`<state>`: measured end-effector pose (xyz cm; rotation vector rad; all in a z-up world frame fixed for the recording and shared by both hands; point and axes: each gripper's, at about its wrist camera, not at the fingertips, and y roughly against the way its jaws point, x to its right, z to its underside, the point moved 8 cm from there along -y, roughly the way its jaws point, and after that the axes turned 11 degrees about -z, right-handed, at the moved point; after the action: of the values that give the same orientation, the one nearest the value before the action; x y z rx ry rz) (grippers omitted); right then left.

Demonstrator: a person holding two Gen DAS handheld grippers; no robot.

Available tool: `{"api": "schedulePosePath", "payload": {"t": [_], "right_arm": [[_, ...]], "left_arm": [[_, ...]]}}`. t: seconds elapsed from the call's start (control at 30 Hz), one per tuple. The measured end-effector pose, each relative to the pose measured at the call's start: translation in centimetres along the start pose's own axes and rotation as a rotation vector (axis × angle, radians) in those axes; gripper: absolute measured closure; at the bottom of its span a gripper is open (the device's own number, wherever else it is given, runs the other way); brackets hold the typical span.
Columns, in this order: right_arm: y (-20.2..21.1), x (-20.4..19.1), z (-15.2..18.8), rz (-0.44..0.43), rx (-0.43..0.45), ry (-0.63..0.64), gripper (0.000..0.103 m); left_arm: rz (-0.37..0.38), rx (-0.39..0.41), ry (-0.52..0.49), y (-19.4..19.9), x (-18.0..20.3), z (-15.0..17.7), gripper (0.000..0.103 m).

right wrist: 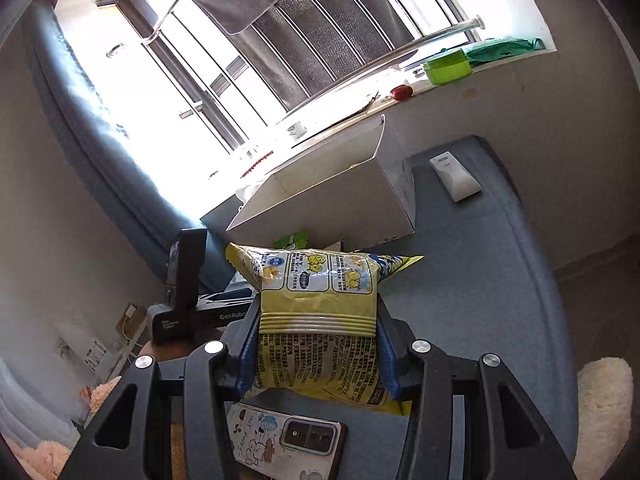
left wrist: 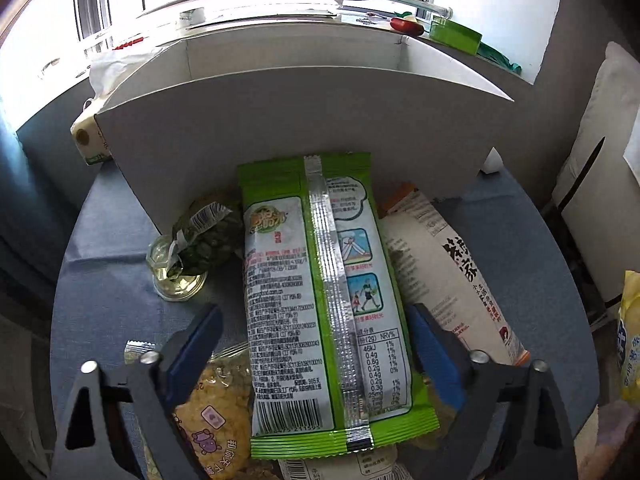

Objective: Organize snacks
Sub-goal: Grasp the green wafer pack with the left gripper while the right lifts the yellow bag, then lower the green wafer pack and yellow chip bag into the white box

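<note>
In the left wrist view my left gripper (left wrist: 316, 320) is open, its blue fingers on either side of a green snack packet (left wrist: 320, 300) that lies back side up on a pile of snacks. Beside it lie a white rice-cracker pack (left wrist: 452, 272), a yellow corn snack bag (left wrist: 212, 420) and a dark green bag (left wrist: 204, 236). A white cardboard box (left wrist: 288, 120) stands open just behind. In the right wrist view my right gripper (right wrist: 316, 320) is shut on a yellow snack bag (right wrist: 316, 304), held above the blue table, with the white box (right wrist: 328, 188) farther ahead.
A glass jar (left wrist: 176, 272) stands left of the pile. A tissue pack (left wrist: 86, 136) sits left of the box. A phone (right wrist: 288, 440) lies under my right gripper, a white remote (right wrist: 454, 176) to the right of the box. A windowsill with a green container (right wrist: 446, 66) runs behind.
</note>
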<state>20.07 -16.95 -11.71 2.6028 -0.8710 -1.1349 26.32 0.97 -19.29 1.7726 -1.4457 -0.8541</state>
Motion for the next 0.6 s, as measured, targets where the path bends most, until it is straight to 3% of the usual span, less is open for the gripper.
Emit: {"api": "schedulePosePath", "payload": {"t": [0.4,0.6], "right_arm": [[-1.2,-0.4,-0.1,-0.008,-0.015,0.016,0.05],[-4.0,-2.0,-3.5,-0.002,-0.027,0.118,0.05]], "left_arm": [[0.148,0.269,0.099,10.7,-3.1,0.3,0.042],[0.188,0.385,0.121,14.3,-4.4,-3.1,0.042]]}}
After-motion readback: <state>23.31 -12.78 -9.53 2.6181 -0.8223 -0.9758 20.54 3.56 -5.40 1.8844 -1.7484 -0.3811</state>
